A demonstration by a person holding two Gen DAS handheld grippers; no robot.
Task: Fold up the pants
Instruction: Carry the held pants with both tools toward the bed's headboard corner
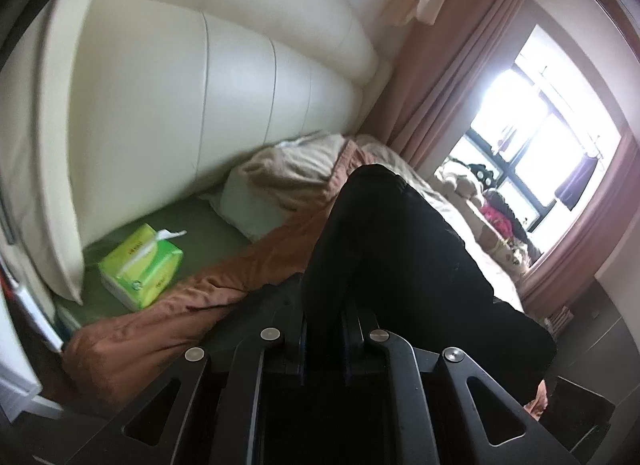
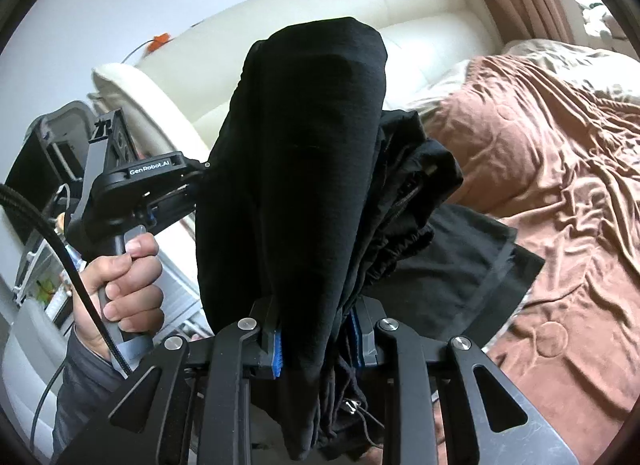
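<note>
Nearest the right wrist camera, the right claw [image 2: 316, 339] was clamped on a thick bunch of black pants [image 2: 304, 169], blue pads [image 2: 277, 349] pressing the cloth. The pants rose from it in a tall draped fold, held above the bed's brown quilt [image 2: 560, 193]. Left of the pants, a hand [image 2: 124, 285] gripped the handle of the left claw [image 1: 323, 339], which was closed on another part of the same pants. In the left wrist view, the pants stretched away from that claw over the quilt. Left of the pants lay a green tissue pack [image 1: 140, 267]; beyond them stood a cream padded headboard [image 1: 224, 105] and a pink curtain [image 1: 452, 77].
</note>
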